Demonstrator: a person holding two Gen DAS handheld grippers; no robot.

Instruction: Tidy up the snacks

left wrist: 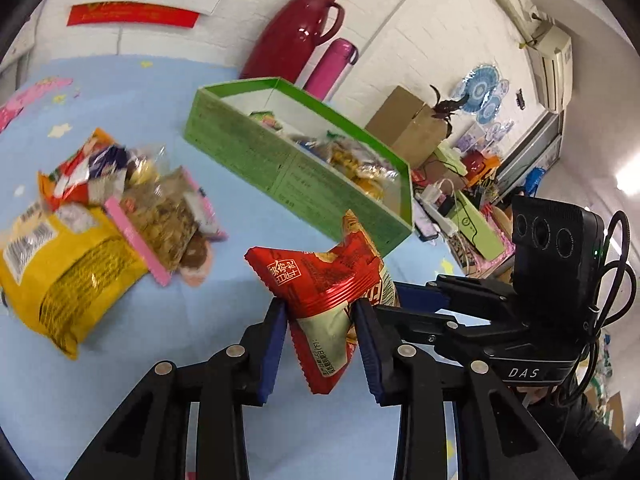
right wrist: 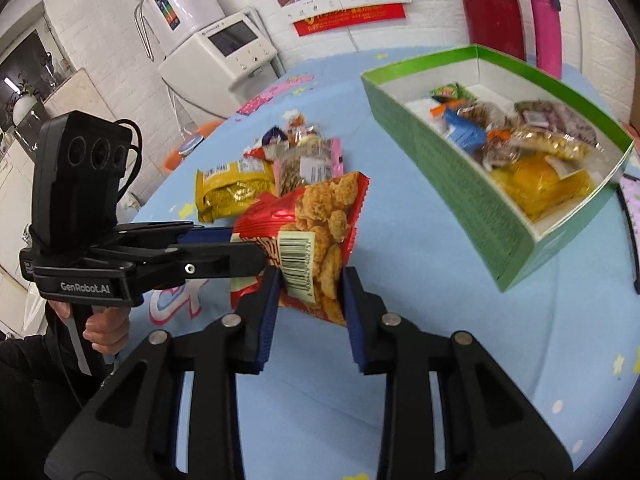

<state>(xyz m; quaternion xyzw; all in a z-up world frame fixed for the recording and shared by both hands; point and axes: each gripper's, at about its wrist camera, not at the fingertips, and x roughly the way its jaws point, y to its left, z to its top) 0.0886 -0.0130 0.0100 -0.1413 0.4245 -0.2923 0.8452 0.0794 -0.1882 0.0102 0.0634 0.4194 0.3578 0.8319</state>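
Snack packet [left wrist: 324, 280] above blue tablecloth [left wrist: 140, 92], white-brick wall [left wrist: 404, 40]

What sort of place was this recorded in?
Probably a lived-in home room, kitchen or dining: a red plastic thermos jug by a whitewashed brick wall, a white countertop water dispenser, and a star-printed light-blue tablecloth.

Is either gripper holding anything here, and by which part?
Both hold one red foil snack packet above the table: the left gripper pinches its crimped middle, the right gripper its lower, barcode end.
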